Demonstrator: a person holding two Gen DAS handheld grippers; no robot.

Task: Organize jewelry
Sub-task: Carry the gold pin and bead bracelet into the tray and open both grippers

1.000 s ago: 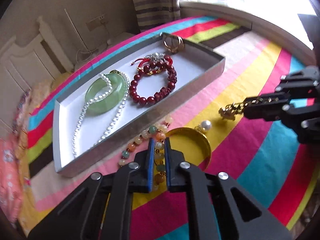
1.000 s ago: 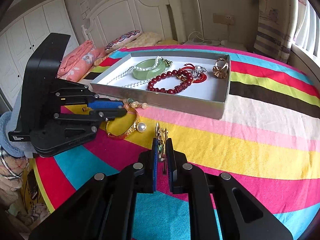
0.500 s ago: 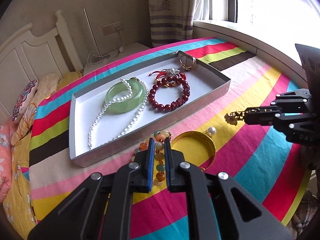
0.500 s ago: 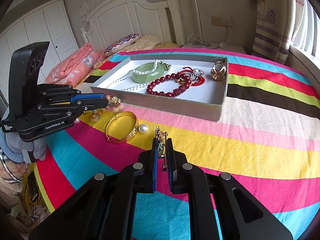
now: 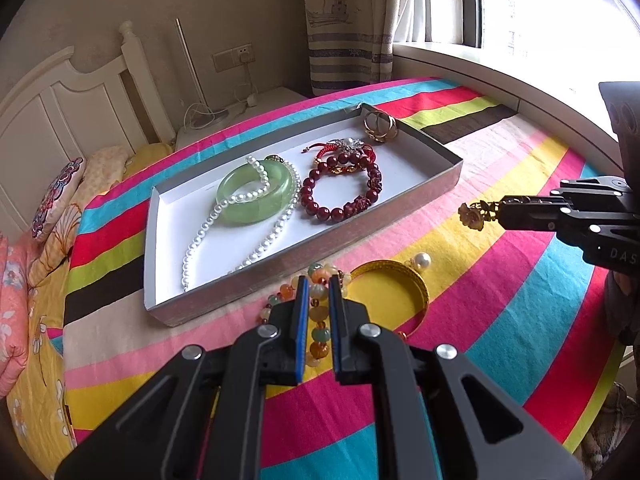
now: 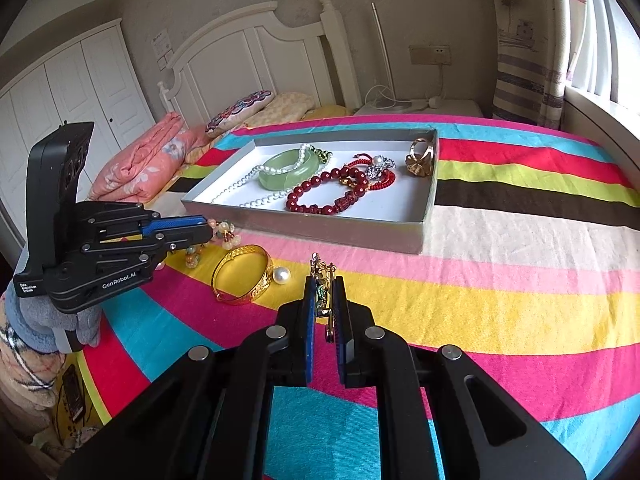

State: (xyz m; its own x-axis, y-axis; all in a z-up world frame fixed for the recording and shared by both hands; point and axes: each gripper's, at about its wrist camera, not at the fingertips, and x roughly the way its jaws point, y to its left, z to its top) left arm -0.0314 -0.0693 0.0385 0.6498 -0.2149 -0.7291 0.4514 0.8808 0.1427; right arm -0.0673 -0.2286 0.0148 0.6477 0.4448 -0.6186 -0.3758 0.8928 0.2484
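My left gripper (image 5: 318, 282) is shut on a bracelet of mixed orange, green and cream beads (image 5: 319, 314), which dangles just in front of the grey tray (image 5: 280, 280). In the right wrist view those beads (image 6: 225, 233) hang from its tips (image 6: 210, 228). My right gripper (image 6: 323, 282) is shut on a gold brooch (image 6: 321, 280) and holds it above the striped bedspread; its flower end (image 5: 474, 214) shows in the left wrist view. In the tray lie a green jade bangle (image 5: 256, 196), a pearl necklace (image 5: 208, 220), a dark red bead bracelet (image 5: 344, 196) and a gold ring (image 5: 380, 124).
A gold bangle (image 6: 240, 300) and a loose pearl (image 6: 282, 275) lie on the bedspread between the grippers. A white headboard (image 6: 248, 52), pillows and a folded pink quilt (image 6: 148, 160) stand behind the tray. A window sill (image 5: 500, 76) runs along the right.
My left gripper has risen and pulled back with the bead bracelet, so the whole tray now shows. The right gripper has stayed almost still with the brooch.
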